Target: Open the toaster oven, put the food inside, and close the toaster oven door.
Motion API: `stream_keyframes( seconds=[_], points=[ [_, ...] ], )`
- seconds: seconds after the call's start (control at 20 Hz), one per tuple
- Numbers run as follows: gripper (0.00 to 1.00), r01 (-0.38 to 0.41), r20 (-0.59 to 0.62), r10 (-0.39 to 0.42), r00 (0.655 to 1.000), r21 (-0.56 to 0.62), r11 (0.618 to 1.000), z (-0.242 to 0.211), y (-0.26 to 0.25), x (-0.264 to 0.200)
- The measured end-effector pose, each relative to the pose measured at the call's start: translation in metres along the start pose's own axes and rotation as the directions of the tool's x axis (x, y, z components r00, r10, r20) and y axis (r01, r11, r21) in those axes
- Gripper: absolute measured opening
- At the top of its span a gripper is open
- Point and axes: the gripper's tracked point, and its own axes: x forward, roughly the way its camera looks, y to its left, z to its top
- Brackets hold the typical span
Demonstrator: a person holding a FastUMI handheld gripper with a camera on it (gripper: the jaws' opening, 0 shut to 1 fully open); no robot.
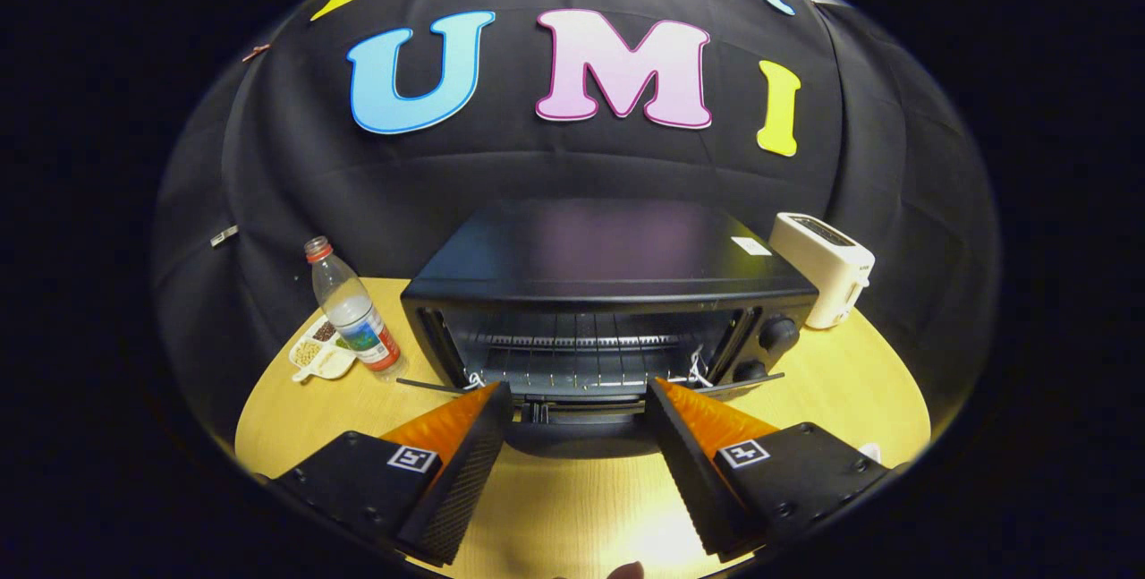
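Gripper view: gripper (580,400) fingers spread, empty, just before the toaster oven (608,310) with door (581,429) dropped open; careless approach risks knocking that door.

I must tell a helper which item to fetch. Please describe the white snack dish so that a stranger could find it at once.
Start at the black toaster oven on the wooden table, its door open ahead of the open tongs. On the side away from the white toaster stands a clear bottle with a red cap. The white dish lies against its base, low and divided, holding small snacks.
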Motion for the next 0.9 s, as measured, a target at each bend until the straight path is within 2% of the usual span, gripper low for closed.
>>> stream_keyframes(
  seconds=[0.2,0.65,0.9],
  points=[
    [0.98,-0.018,-0.032,0.019,0.999,0.015,1.0,-0.027,-0.001,-0.014],
    [0.98,-0.044,-0.213,0.04,0.976,-0.016,0.999,-0.105,-0.017,-0.029],
    [0.98,-0.07,-0.252,0.069,0.965,0.007,0.998,-0.119,-0.025,-0.046]
  ],
)
